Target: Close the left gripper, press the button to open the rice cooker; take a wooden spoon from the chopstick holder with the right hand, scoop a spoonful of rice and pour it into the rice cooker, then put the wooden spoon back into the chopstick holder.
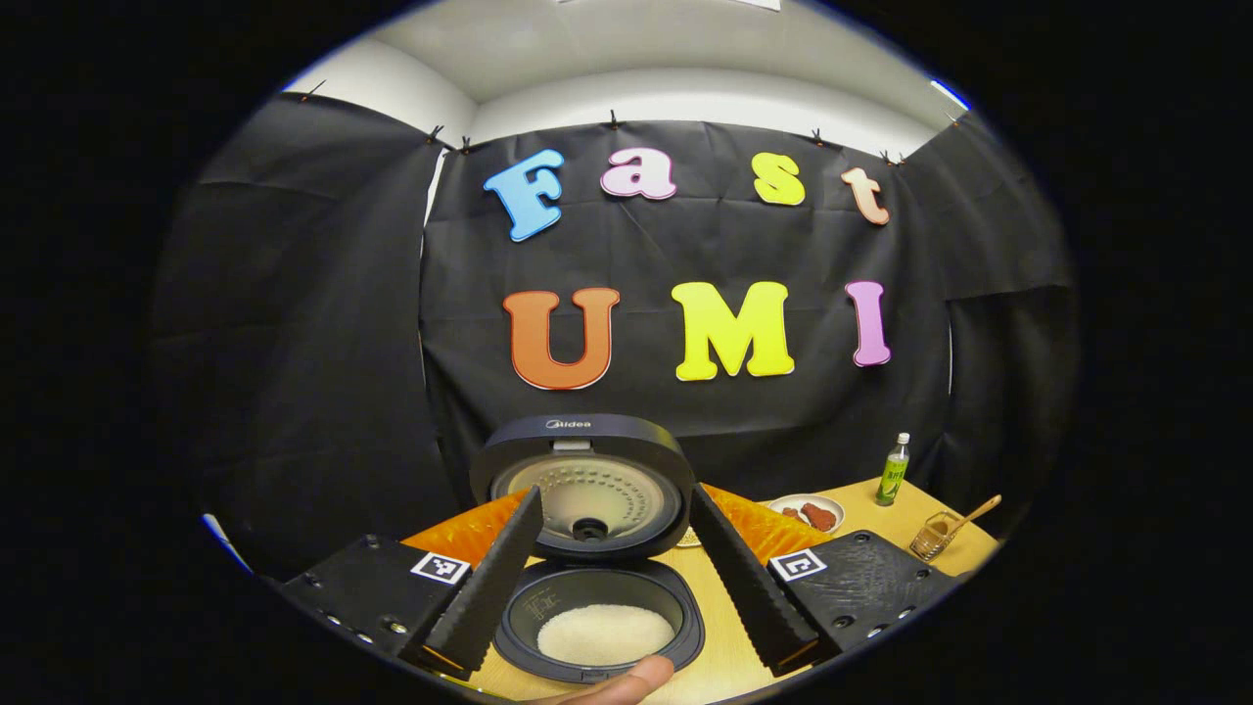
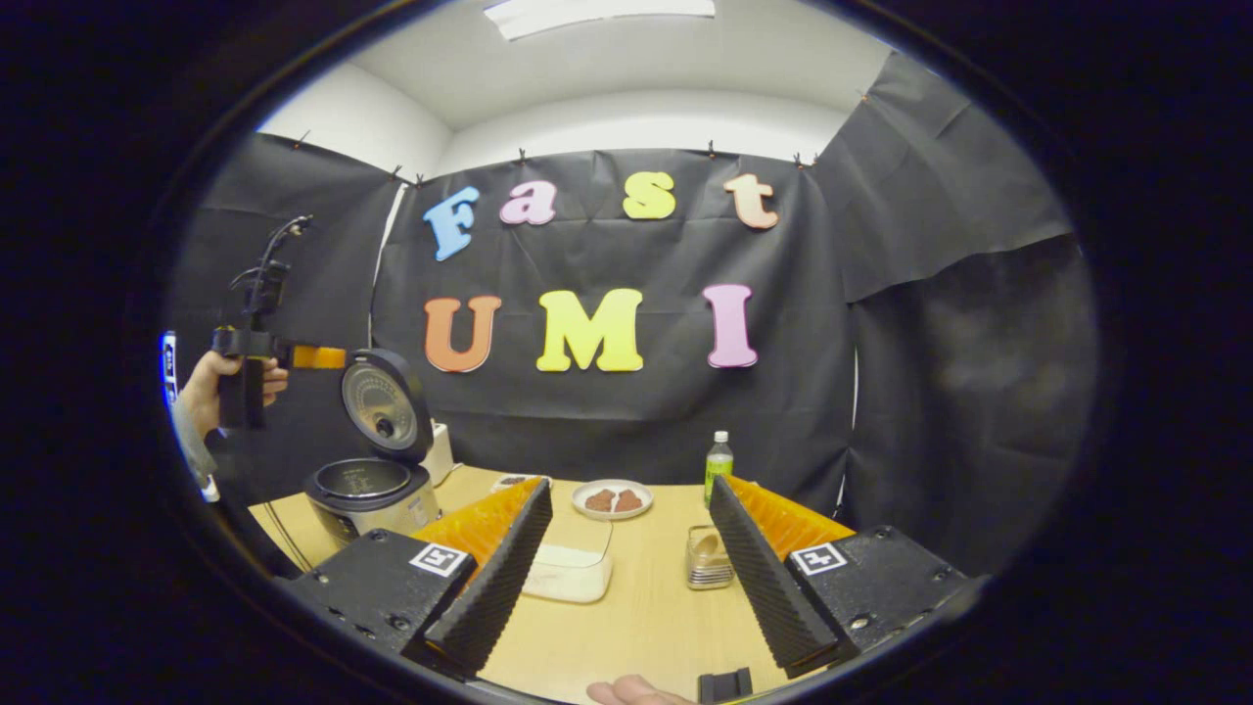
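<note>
The dark rice cooker (image 1: 597,607) stands open with its lid (image 1: 578,490) tipped up; white rice (image 1: 602,632) lies in its inner pot. My left gripper (image 1: 617,493) hovers open above it, one finger on each side of the pot. In the right gripper view the cooker (image 2: 377,494) sits at the far left, with the left gripper (image 2: 323,356) held by a hand above it. My right gripper (image 2: 631,487) is open and holds nothing. Between its fingers stand the clear rice container (image 2: 568,573) and the chopstick holder (image 2: 707,563) with the wooden spoon (image 2: 707,540) in it.
On the wooden table (image 2: 636,627) a plate of reddish food (image 2: 612,499) and a green bottle (image 2: 719,460) stand near the back wall. The holder (image 1: 935,537), spoon (image 1: 974,514), plate (image 1: 808,511) and bottle (image 1: 893,470) lie right of the cooker. A thumb (image 1: 626,681) shows low down.
</note>
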{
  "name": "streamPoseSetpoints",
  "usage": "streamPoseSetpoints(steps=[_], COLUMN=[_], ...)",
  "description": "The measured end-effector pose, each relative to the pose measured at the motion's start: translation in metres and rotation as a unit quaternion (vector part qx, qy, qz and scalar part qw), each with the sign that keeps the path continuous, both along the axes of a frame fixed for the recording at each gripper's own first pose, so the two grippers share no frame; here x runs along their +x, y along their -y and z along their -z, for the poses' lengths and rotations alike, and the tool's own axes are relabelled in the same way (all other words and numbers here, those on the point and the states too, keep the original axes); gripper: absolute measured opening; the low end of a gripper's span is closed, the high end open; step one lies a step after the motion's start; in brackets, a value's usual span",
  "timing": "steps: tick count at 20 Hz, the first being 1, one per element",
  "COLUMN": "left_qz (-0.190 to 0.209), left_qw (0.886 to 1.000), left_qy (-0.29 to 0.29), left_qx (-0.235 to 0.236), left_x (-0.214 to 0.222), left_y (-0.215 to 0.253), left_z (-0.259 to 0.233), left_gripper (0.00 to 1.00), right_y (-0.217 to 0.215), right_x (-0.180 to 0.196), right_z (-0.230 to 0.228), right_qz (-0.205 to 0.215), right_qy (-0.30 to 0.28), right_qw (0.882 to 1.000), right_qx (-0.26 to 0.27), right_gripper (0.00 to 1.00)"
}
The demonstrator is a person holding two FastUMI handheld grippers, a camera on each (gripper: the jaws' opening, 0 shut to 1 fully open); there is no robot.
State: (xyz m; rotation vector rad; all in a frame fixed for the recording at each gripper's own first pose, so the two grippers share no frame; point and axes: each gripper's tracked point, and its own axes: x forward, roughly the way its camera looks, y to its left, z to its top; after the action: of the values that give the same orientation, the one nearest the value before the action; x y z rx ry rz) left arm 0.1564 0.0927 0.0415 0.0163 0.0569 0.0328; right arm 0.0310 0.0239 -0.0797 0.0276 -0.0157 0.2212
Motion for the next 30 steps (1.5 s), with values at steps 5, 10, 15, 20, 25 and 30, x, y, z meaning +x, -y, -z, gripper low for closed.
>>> streamPoseSetpoints(steps=[5,10,15,20,25,30], left_qz=[-0.046,-0.059,-0.075,-0.094,-0.078,-0.043], left_qw=[0.998,0.998,0.997,0.996,0.996,0.998], left_qy=[0.012,0.002,-0.013,-0.007,0.005,-0.006], left_qx=[-0.036,-0.002,0.023,0.002,-0.052,-0.043], left_x=[0.055,0.095,0.124,0.143,0.16,0.17], left_y=[-0.031,-0.034,-0.046,-0.071,-0.074,-0.052], left_z=[-0.011,-0.015,-0.023,-0.03,-0.034,-0.02], left_gripper=[0.96,0.94,0.94,0.96,0.94,0.94], right_y=[0.002,0.009,0.014,0.019,0.017,0.019], right_x=[0.0,0.006,0.014,0.02,0.031,0.038], right_z=[0.025,0.039,0.044,0.049,0.062,0.071], right_qz=[-0.003,-0.006,-0.005,-0.005,-0.017,-0.018], right_qy=[-0.011,-0.015,-0.021,-0.024,-0.038,-0.049], right_qw=[1.0,1.0,1.0,1.0,0.998,0.998], right_qx=[0.002,0.008,0.019,0.019,0.036,0.038], right_gripper=[1.0,1.0,1.0,1.0,1.0,1.0])
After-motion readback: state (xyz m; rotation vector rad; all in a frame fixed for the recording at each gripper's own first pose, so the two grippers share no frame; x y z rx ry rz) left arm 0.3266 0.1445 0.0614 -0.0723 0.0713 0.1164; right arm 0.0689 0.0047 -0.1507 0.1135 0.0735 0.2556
